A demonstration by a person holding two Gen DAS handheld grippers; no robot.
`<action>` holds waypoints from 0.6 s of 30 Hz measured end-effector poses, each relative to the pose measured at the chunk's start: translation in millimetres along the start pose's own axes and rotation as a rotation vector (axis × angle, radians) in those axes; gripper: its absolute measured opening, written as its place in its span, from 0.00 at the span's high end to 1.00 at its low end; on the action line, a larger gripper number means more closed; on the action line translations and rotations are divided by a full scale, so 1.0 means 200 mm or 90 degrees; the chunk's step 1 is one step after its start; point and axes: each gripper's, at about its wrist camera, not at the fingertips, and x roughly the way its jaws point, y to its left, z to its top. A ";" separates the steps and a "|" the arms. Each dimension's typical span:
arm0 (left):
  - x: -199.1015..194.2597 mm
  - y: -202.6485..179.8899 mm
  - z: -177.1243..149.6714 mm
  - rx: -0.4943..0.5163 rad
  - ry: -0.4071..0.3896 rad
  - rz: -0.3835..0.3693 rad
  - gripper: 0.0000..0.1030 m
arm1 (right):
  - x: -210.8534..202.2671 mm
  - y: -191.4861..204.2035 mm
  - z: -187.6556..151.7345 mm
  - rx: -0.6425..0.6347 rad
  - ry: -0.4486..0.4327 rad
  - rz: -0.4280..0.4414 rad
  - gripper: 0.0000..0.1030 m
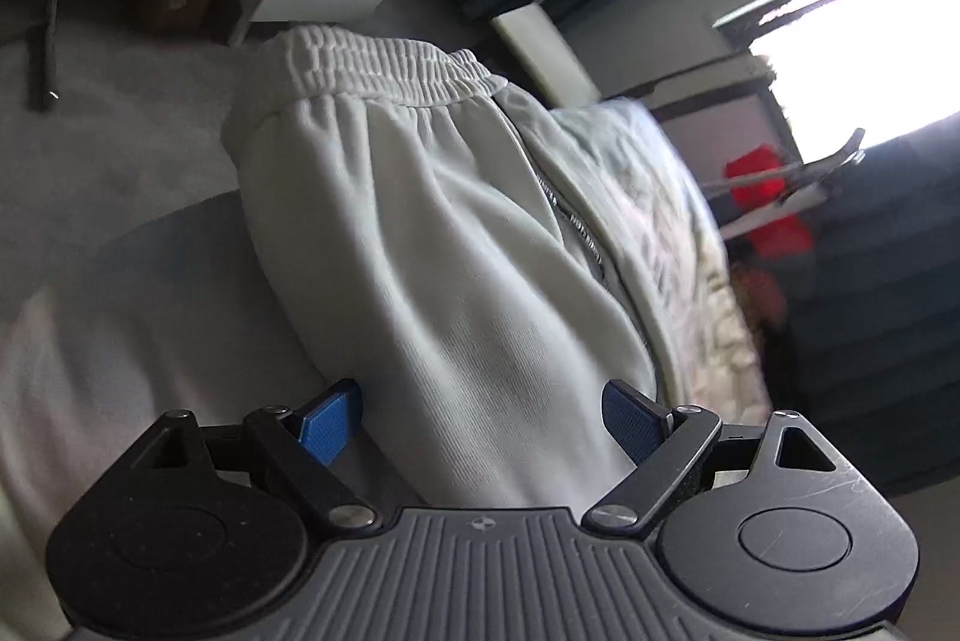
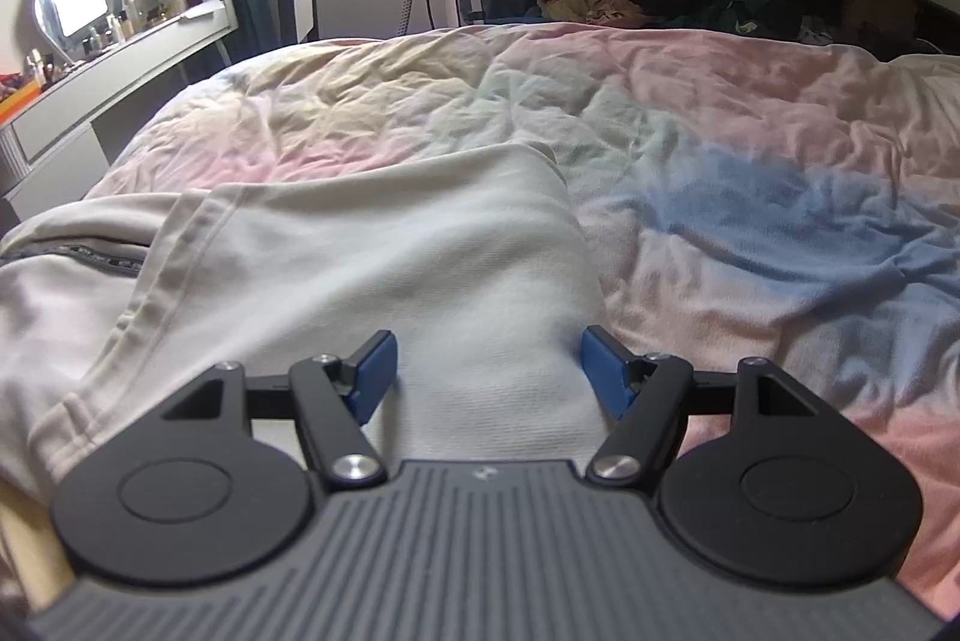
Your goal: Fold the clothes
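Left gripper (image 1: 483, 416) jaws wide apart over the white sweatpants (image 1: 432, 245), right gripper (image 2: 486, 371) jaws also spread with nothing between, sweatpants lying flat on the pastel bed cover (image 2: 720, 149), elastic waistband (image 1: 384, 62) at far end, white desk (image 2: 120, 53) beside the bed

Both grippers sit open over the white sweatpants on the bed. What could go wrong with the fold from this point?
1. The sweatpants bunch thickly between the left gripper's open jaws, so closing may catch several layers or slip off.
2. In the right wrist view the right gripper straddles smooth cloth, not an edge, so it may pinch the bedspread too.
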 end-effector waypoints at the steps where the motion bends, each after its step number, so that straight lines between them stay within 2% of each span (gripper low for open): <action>1: 0.02 0.03 0.00 -0.006 -0.004 -0.014 0.14 | 0.00 0.00 0.00 0.002 -0.002 -0.002 0.31; 4: 0.08 0.08 0.01 -0.034 -0.009 -0.023 0.16 | 0.00 0.01 -0.01 0.006 -0.006 -0.008 0.31; 9: -0.01 0.14 -0.02 -0.041 -0.026 -0.037 0.18 | 0.00 0.04 -0.01 -0.005 -0.006 -0.022 0.31; 14: -0.10 0.28 -0.05 -0.113 -0.065 -0.063 0.15 | 0.02 0.06 0.00 -0.025 -0.013 -0.029 0.29; 16: -0.06 0.29 -0.03 -0.113 -0.077 -0.064 0.15 | 0.04 0.04 0.01 -0.019 -0.013 -0.027 0.29; 18: -0.02 0.27 0.02 -0.089 -0.102 -0.044 0.18 | 0.05 0.04 0.01 -0.011 -0.012 -0.023 0.29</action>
